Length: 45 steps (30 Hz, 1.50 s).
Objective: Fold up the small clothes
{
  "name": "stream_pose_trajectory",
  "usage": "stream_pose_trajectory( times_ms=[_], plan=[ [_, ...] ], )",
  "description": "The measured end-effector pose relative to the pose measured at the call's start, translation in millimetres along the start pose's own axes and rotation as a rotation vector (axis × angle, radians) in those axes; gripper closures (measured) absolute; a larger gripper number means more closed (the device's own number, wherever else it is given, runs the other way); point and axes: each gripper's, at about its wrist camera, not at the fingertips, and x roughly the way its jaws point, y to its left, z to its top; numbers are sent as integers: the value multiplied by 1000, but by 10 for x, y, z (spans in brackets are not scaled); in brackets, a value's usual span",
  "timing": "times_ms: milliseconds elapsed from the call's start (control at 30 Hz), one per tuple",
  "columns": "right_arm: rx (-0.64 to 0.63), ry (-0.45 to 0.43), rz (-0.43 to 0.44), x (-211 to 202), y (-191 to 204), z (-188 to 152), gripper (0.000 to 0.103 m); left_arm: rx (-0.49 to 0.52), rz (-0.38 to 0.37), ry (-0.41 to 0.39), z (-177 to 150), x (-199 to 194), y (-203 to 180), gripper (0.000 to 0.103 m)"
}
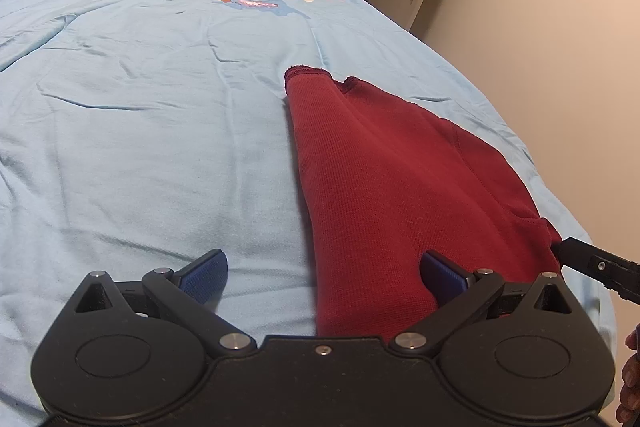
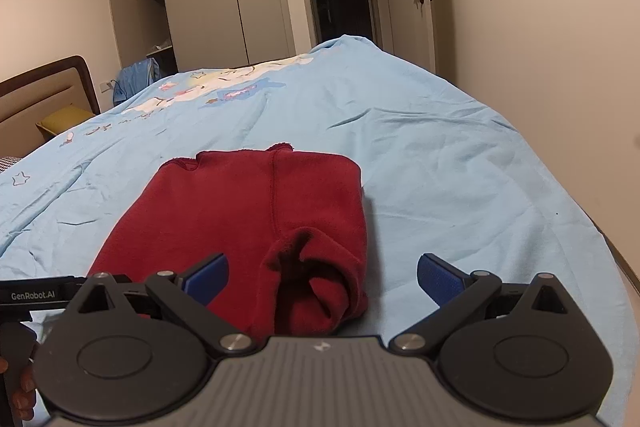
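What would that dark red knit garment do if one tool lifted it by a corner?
The red knit garment would probably droop and unfold: it lies limp, with soft folds bunched at its near end. It looks fairly thick, so likely a little heavy for its size. The ribbed texture suggests the blue pads would grip it rather than slip. It cannot roll or break.

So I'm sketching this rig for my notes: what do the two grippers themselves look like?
Both are matt black, with two round housings, silver pivot pins and angled link arms ending in blue textured pads. The left gripper has a black centre plate; the right gripper has a ribbed grey one with a small white mark. The left gripper's side bar reads GenRobot.AI in white.
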Motion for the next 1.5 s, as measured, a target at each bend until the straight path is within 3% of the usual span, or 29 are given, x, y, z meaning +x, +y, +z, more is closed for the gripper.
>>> stream_pose_trajectory(
  times_ms=[333, 567, 767, 900, 1000, 1100, 1167, 1267, 1367, 1500],
  plan=[
    [14, 20, -4, 121, -47, -47, 0, 7, -12, -10, -48, 30, 40, 0],
    [98, -48, -12, 126, -255, 14, 0, 13, -38, -21, -76, 29, 90, 1],
    [204, -48, -50, 479, -551, 165, 1, 16, -50, -20, -73, 32, 112, 0],
    [146, -26, -101, 753, -558, 200, 8, 22, -54, -17, -67, 35, 119, 1],
    [74, -37, -75, 833, -438, 188, 16, 27, -60, -14, -60, 36, 122, 1],
    [-14, -46, -43, 871, -250, 180, 39, 31, -66, -15, -60, 41, 134, 1],
    [-76, -58, -31, 874, -114, 167, 67, 33, -67, -15, -61, 44, 136, 1],
    [-177, -76, -36, 883, 75, 154, 81, 37, -67, -15, -62, 44, 131, 1],
    [-256, -106, -26, 853, 199, 148, 91, 37, -67, -15, -61, 42, 131, 1],
    [-393, -162, -16, 791, 348, 123, 92, 37, -66, -15, -61, 41, 131, 1]
  ],
)
